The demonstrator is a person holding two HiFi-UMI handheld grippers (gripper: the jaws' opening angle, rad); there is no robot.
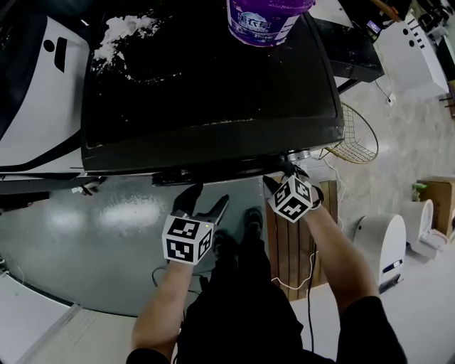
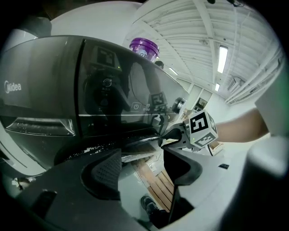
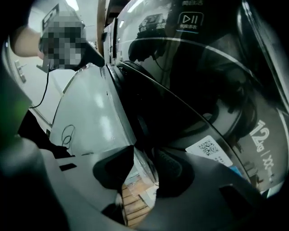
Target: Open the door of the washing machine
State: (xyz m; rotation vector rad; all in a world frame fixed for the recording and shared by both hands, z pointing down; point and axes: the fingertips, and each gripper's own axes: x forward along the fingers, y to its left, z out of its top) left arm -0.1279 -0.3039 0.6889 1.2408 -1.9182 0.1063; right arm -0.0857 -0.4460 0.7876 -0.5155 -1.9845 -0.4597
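Observation:
The black washing machine [image 1: 213, 85] fills the upper head view, seen from above. Its dark round door [image 3: 189, 103] fills the right gripper view. My right gripper [image 3: 144, 167] straddles the door's rim at the machine's front right corner [image 1: 284, 174], its pads closed against the rim on either side. In the left gripper view it shows beside the dark control panel [image 2: 113, 99], under its marker cube [image 2: 201, 128]. My left gripper [image 1: 206, 199] hangs open just in front of the machine's front edge with nothing between its fingers [image 2: 108, 171].
A purple bucket [image 1: 266, 18] stands on the machine's top, with white powder [image 1: 124, 32] spilled at the back left. A white appliance [image 1: 35, 92] stands to the left, a gold wire basket [image 1: 355, 135] to the right. A wooden pallet [image 1: 291, 249] lies by my feet.

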